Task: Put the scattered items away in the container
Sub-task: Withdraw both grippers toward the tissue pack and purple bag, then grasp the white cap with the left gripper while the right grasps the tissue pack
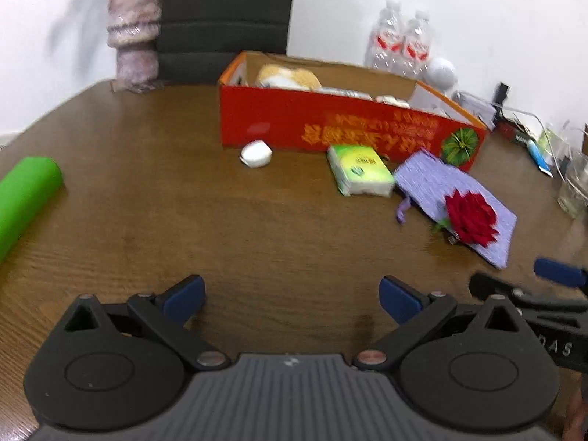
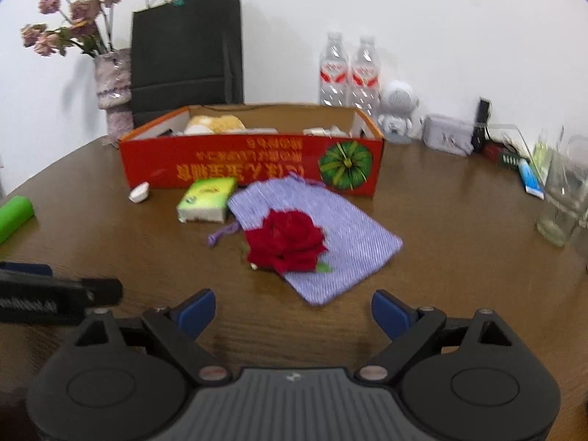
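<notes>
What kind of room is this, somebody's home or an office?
Hard to be sure; probably a lived-in room at home or a small office. A wooden table stands against a plain white wall, with a vase of dried flowers, two water bottles and a black paper bag along the back.

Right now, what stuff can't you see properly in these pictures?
- Red box: its front wall hides most of what lies inside, both views; only a plush top shows.
- Green tube: cut off by the left edge, both views.
- Box lettering: blurred, unreadable.
- Clutter by the glass, right wrist view: too small and blurred to name.
</notes>
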Tool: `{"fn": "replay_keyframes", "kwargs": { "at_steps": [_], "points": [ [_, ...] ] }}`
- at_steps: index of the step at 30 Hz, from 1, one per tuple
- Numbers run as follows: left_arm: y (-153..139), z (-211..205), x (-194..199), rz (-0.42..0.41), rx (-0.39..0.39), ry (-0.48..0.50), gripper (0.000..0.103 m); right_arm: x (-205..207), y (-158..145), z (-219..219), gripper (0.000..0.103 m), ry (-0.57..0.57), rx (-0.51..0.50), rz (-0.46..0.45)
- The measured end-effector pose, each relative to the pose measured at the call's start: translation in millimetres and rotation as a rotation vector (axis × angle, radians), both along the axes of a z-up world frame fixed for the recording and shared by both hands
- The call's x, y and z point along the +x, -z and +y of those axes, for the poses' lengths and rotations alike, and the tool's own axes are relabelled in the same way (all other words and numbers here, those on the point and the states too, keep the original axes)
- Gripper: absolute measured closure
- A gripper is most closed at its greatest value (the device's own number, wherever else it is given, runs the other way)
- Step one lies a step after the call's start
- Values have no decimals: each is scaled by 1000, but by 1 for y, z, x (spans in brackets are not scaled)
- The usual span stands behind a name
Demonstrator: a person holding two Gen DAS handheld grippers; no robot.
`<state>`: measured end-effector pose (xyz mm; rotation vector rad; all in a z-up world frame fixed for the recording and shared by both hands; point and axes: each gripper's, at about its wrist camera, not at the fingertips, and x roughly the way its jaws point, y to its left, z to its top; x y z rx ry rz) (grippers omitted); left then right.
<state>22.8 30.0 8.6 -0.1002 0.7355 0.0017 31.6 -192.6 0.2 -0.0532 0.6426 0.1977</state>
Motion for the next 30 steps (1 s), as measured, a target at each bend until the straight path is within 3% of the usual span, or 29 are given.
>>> {"fn": "replay_keyframes", "kwargs": {
  "at_steps": [5, 9, 21, 26, 28, 30],
  "points": [
    [8, -15, -1, -22, 116, 15, 0, 3, 7, -1, 10, -12, 17, 46],
    [9, -14, -3, -23, 98, 28, 0, 4, 8, -4, 3, 1, 36, 54],
    [5, -9, 0, -18, 94, 61, 0, 4, 9, -5, 2, 0, 34, 55],
    [-20, 22, 36, -119, 201, 123, 0, 2, 8, -8, 2, -7, 62, 49],
    [-17, 38, 68, -93, 165, 139, 3, 3, 8, -7, 3, -1, 56, 50],
    [-13, 53, 94, -61, 62, 138, 16, 3, 8, -8, 3, 6, 60, 49]
  ]
}}
